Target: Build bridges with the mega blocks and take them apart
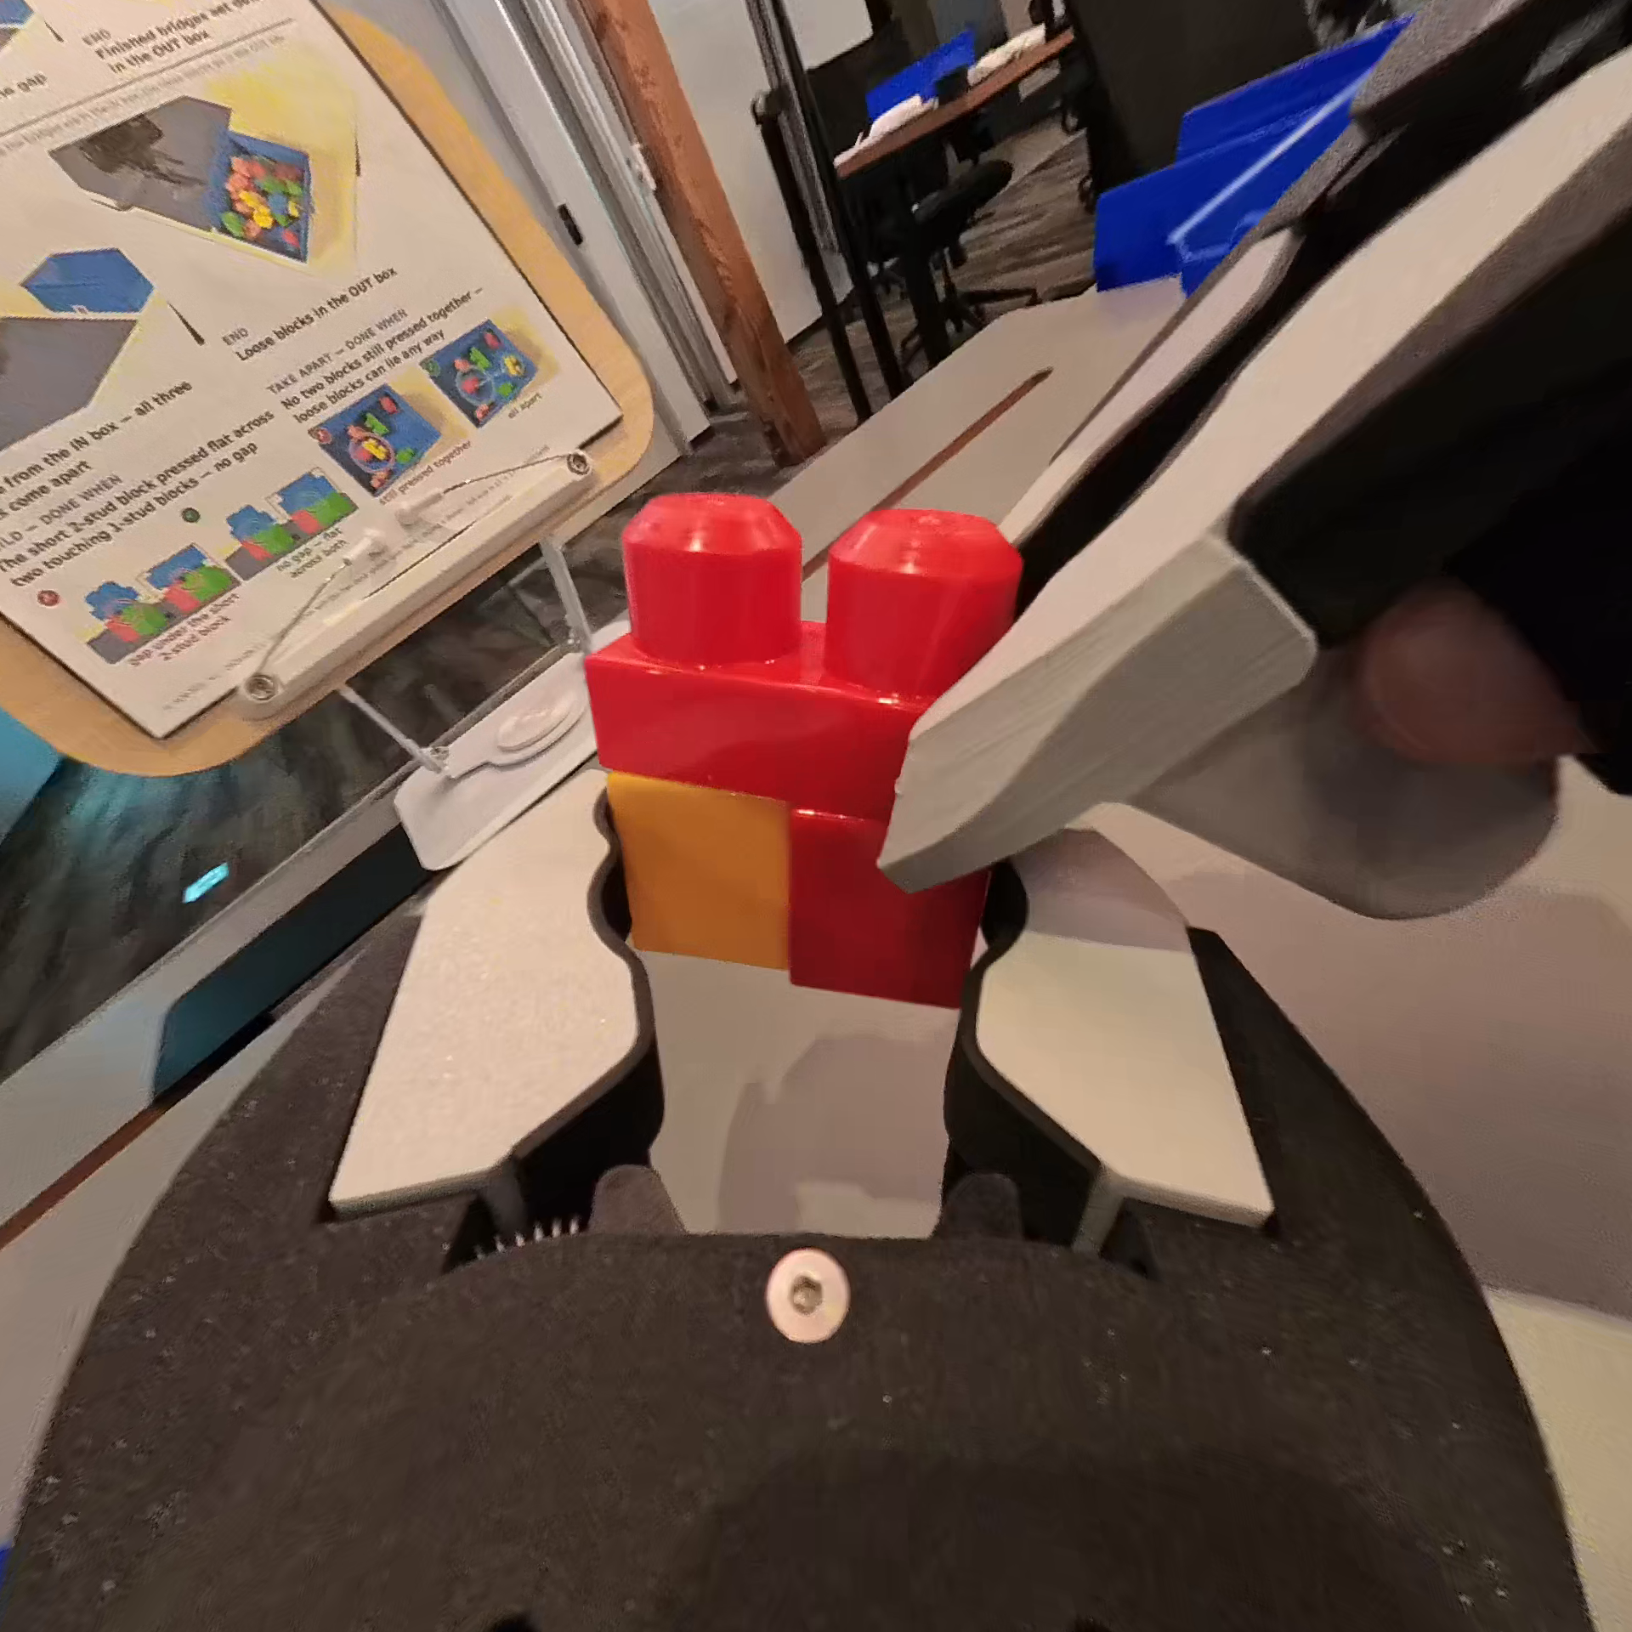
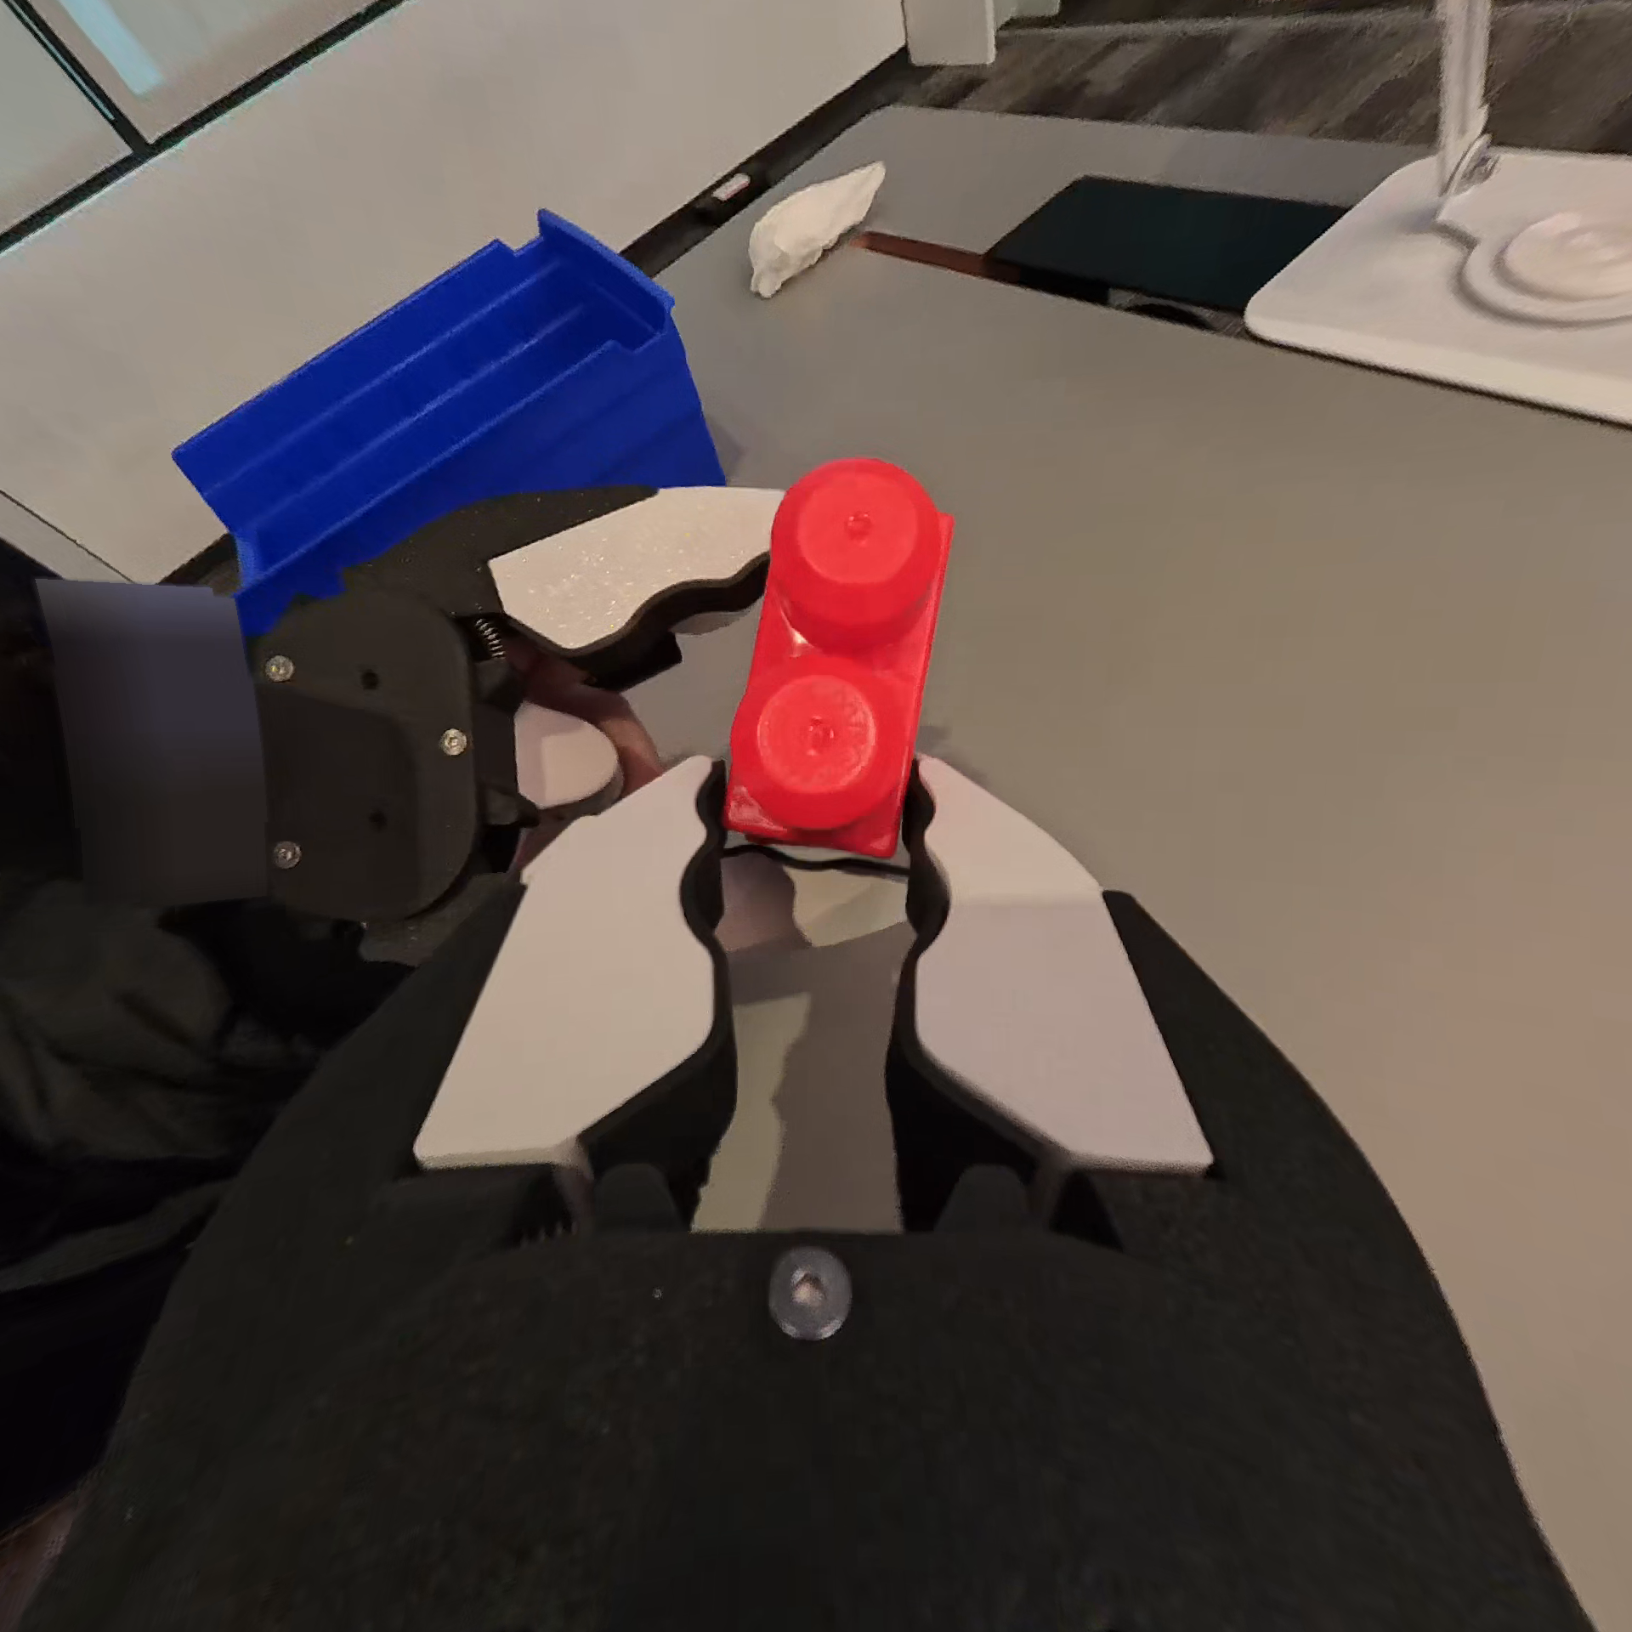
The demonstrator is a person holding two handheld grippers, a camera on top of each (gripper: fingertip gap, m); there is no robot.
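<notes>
A small bridge stands between both grippers: a red two-stud block (image 1: 751, 724) sits pressed on a yellow one-stud block (image 1: 702, 865) and a red one-stud block (image 1: 883, 910) that touch side by side. My left gripper (image 1: 799, 883) is shut on the two lower blocks. My right gripper (image 2: 817, 786) is shut on the near end of the red two-stud block (image 2: 839, 653). In the left wrist view the right gripper's fingers (image 1: 1060, 724) come in from the right. In the right wrist view the left gripper's fingers (image 2: 618, 583) come in from the left. The lower blocks are hidden there.
A blue bin (image 2: 459, 415) lies tilted on the grey table (image 2: 1236, 706) behind the left gripper; it also shows in the left wrist view (image 1: 1236, 194). An instruction board (image 1: 265, 353) stands on a white stand base (image 2: 1457, 291). A crumpled white paper (image 2: 812, 225) and a dark pad (image 2: 1166, 238) lie farther back.
</notes>
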